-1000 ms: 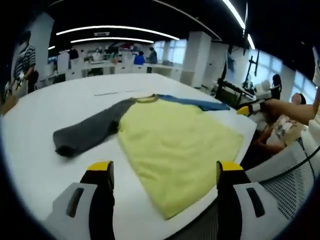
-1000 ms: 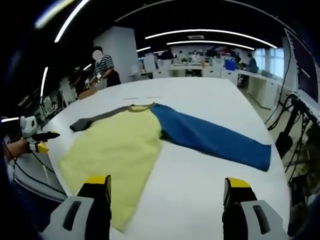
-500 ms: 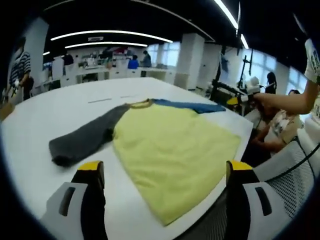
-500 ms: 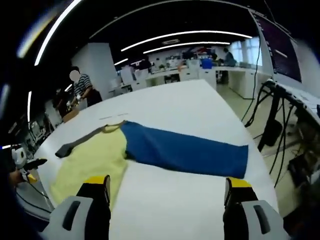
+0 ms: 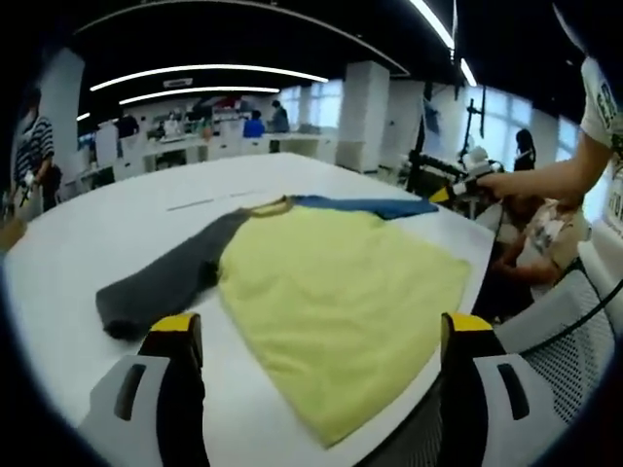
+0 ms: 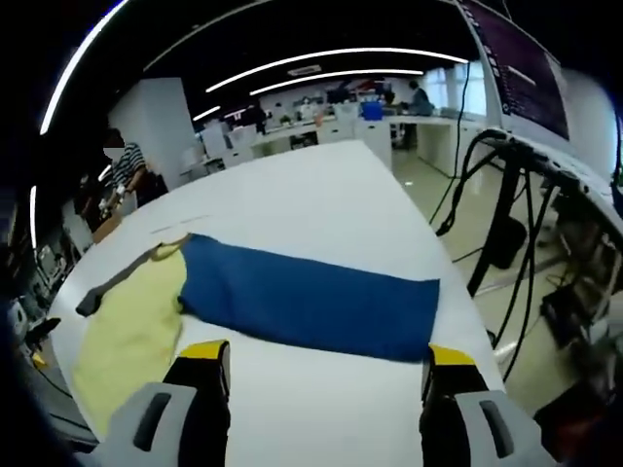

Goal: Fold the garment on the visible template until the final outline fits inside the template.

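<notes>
Left gripper view: your left tongs (image 5: 321, 336) gape wide, nothing btwn jaws, hovering over near edge of white counter (image 5: 88, 243). Garment (image 5: 321, 282) lies flat on counter: yellow body nearest you, grey sleeve (image 5: 161, 287) out to view-left, blue sleeve (image 5: 375, 206) at far side. Your right tongs (image 5: 458, 190) show at view-right in your hand, near counter edge; can't tell their opening here.

Right gripper view: right tongs (image 6: 326, 365) wide apart, empty, above counter (image 6: 321, 185). Blue sleeve (image 6: 311, 302) spread flat just ahead; yellow body (image 6: 131, 331) view-left.
</notes>
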